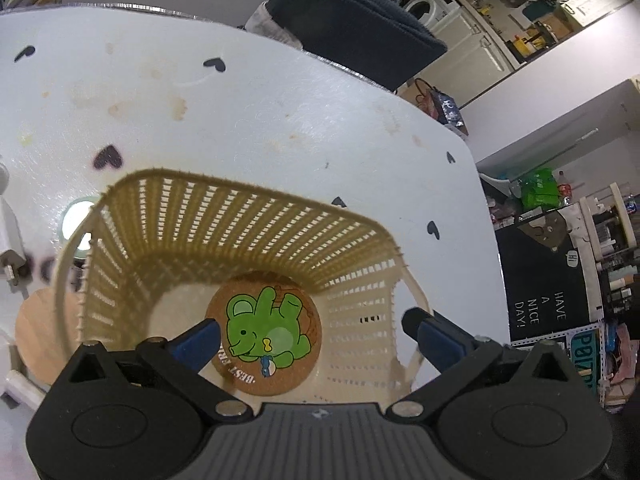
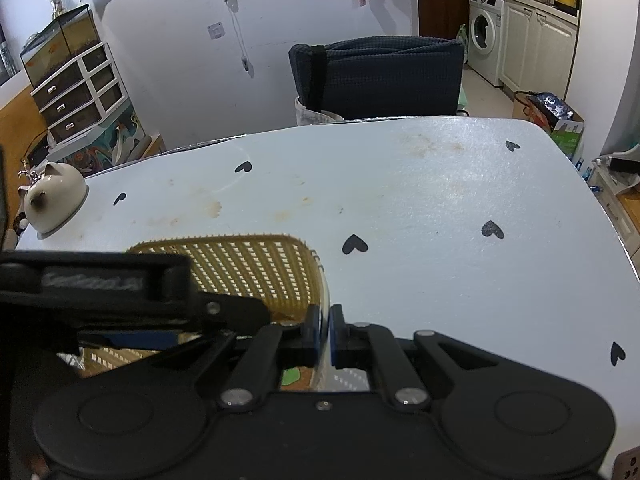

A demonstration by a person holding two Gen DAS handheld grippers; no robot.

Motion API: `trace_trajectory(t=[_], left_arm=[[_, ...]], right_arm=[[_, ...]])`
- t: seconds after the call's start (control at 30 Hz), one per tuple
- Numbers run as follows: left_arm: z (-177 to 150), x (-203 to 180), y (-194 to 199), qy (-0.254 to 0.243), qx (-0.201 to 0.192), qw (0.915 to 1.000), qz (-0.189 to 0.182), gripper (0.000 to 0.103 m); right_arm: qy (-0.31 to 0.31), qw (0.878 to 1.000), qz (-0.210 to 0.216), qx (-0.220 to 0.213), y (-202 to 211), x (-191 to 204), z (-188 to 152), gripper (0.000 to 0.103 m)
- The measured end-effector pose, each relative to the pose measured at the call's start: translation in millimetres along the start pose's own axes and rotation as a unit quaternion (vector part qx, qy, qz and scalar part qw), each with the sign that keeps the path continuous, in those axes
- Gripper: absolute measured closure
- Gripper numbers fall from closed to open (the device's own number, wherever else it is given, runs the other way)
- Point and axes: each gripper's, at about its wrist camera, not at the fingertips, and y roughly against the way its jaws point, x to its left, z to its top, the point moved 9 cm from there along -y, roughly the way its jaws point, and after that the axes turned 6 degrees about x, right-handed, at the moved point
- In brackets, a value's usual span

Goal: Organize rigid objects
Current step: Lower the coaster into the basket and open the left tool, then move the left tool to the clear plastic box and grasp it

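Note:
A tan and cream slatted plastic basket (image 1: 224, 220) stands on the white table (image 1: 280, 112) with its heart marks. Flat on the basket's floor lies a round cork coaster (image 1: 266, 336) printed with a green elephant. My left gripper (image 1: 312, 324) hangs open over the basket's mouth, its blue pads either side of the coaster and apart from it. In the right wrist view my right gripper (image 2: 325, 332) is shut on the pale edge of the basket (image 2: 248, 268) at its near right corner. The left gripper (image 2: 100, 292) shows there as a dark body over the basket.
A plain wooden disc (image 1: 36, 328) lies left of the basket, beside a white plug (image 1: 8, 240) and a shiny round object (image 1: 78, 220). A cat-shaped ceramic piece (image 2: 52, 196) sits at the table's far left. A dark chair (image 2: 380, 76) stands behind the table.

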Motion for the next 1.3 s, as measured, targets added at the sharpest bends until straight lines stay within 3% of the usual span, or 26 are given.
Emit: trace_trajectory(t=[0.3,0.47,0.67,0.83,1.03,1.3], left_arm=[[-11.9,-3.8,52.4,-0.015,-0.043,0.9989,-0.001,0.000],[-23.4,1.6,81.2,-0.028,-0.080,0.9962,0.020,0.000],[-37.8,19.1,113.7,-0.057,-0.156,0.9848,0.052,0.000],[-49.0,45.8,129.7,-0.065,-0.190,0.9755,0.089,0.000],[-63.2,93.1,137.4,-0.021,-0.204,0.9701,0.130,0.000],[-72.7,160.9,143.2,0.059,-0.234,0.9460,0.216,0.000]], right_arm=[[0.001,1.000,0.007,0.001,0.2,-1.1,-0.1,0.098],[0.004,1.000,0.009,0.000,0.7,-0.9,-0.8,0.098],[0.019,1.000,0.005,-0.002,1.8,1.7,-1.9,0.098],[0.020,1.000,0.009,-0.003,2.5,1.9,-2.7,0.097],[0.028,1.000,0.008,-0.003,3.1,3.0,-3.2,0.097],[0.032,0.999,0.005,-0.005,3.8,3.6,-4.1,0.097]])
